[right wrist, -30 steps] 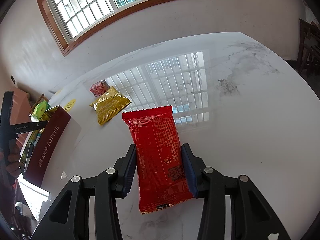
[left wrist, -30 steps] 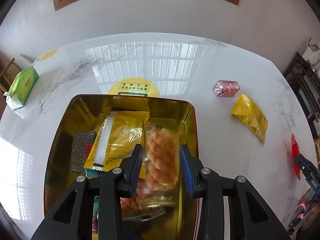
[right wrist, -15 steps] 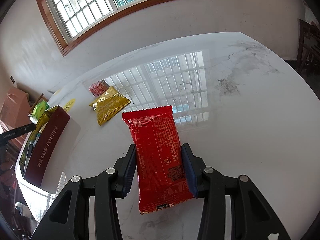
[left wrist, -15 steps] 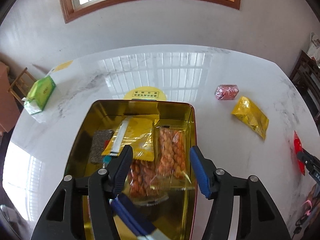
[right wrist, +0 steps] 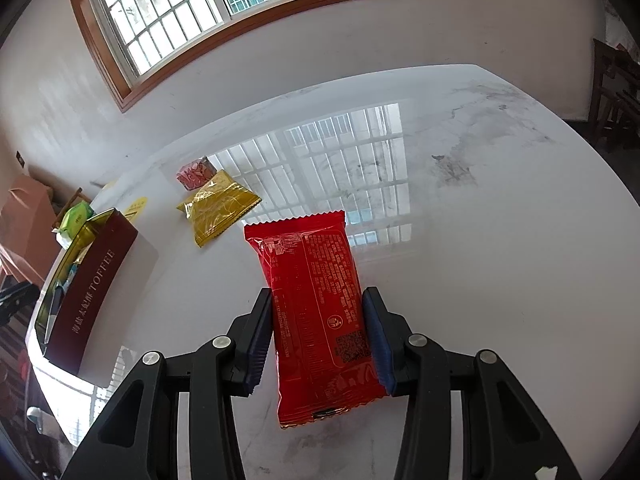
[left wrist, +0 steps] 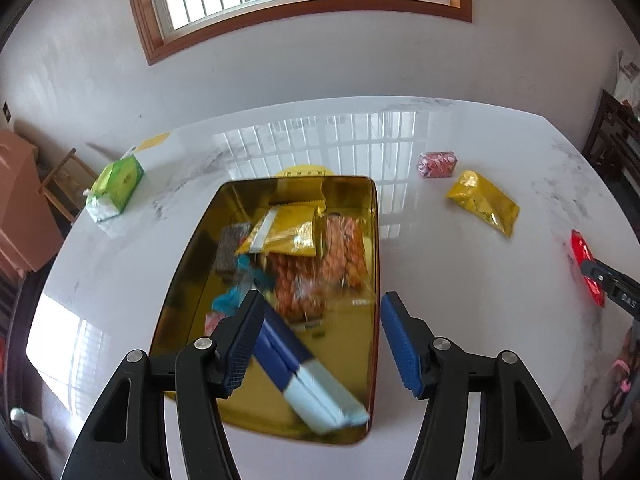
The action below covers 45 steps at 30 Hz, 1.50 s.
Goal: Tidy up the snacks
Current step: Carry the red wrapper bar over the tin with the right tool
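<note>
A gold tin [left wrist: 374, 240] with a dark red "TOFFEE" side [right wrist: 92, 280] holds several snacks: an orange twist pack [left wrist: 344, 248], a yellow packet [left wrist: 288, 232] and a blue and white packet [left wrist: 308, 376]. My left gripper [left wrist: 320, 300] hovers open above the tin's near end, with nothing pressed between its pads. My right gripper [right wrist: 318, 292] is shut on a red packet [right wrist: 316, 288], lifted a little above the white marble table. A yellow foil packet [left wrist: 484, 202] and a small pink packet [left wrist: 437, 164] lie on the table to the right of the tin.
A green tissue pack [left wrist: 116, 184] lies at the table's far left edge. A round yellow sticker [left wrist: 306, 170] shows just behind the tin. Dark wooden chairs [right wrist: 612, 92] stand beyond the table's right side. A wall with a window runs behind the table.
My left gripper has opened and let go of the orange twist pack, which now lies in the tin. It has drawn back and up from the tin. The right gripper has kept still.
</note>
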{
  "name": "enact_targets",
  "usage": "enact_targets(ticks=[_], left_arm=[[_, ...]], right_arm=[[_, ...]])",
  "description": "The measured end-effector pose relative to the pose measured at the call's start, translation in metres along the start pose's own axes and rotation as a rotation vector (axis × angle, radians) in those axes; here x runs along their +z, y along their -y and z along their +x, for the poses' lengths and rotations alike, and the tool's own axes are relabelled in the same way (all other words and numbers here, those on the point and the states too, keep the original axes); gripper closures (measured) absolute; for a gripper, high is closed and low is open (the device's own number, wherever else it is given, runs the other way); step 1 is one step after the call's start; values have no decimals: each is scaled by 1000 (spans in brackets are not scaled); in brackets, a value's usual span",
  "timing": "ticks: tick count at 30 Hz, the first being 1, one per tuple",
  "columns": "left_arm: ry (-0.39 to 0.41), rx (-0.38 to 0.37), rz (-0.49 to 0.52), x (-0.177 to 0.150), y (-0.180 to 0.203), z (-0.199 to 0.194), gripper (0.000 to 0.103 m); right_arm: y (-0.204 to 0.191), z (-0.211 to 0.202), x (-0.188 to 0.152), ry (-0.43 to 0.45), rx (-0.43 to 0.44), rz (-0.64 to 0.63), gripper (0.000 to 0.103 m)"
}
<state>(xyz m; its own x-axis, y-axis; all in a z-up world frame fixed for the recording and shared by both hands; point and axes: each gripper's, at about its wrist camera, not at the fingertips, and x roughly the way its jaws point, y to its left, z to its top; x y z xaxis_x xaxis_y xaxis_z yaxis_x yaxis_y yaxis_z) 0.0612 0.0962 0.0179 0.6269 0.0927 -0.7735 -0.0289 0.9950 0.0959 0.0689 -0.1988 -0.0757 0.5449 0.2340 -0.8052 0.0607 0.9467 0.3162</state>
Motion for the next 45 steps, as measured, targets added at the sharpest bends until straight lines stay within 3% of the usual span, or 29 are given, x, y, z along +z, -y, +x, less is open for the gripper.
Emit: enact_targets(ticks=[10, 14, 19, 27, 34, 41, 45], left_arm=[[-15, -2, -38, -29, -20, -15, 41], [-18, 2, -60, -39, -32, -19, 38], [-1, 32, -75, -52, -47, -26, 35], [3, 42, -94, -69, -66, -32, 34], [-9, 45, -129, -89, -90, -34, 34], [-23, 66, -178, -106, -119, -34, 34], [-33, 74, -189, -113, -129, -33, 34]], right_arm=[[-14, -5, -13, -10, -45, -21, 61], [-31, -9, -25, -1, -104, -101, 61], [-46, -17, -36, -11, -86, -96, 62], [-89, -38, -38, -16, 14, -107, 62], [-161, -52, -18, -9, 160, -186, 62], [-245, -24, -1, -67, 278, -288, 62], [-292, 10, 6, -113, 292, -356, 62]])
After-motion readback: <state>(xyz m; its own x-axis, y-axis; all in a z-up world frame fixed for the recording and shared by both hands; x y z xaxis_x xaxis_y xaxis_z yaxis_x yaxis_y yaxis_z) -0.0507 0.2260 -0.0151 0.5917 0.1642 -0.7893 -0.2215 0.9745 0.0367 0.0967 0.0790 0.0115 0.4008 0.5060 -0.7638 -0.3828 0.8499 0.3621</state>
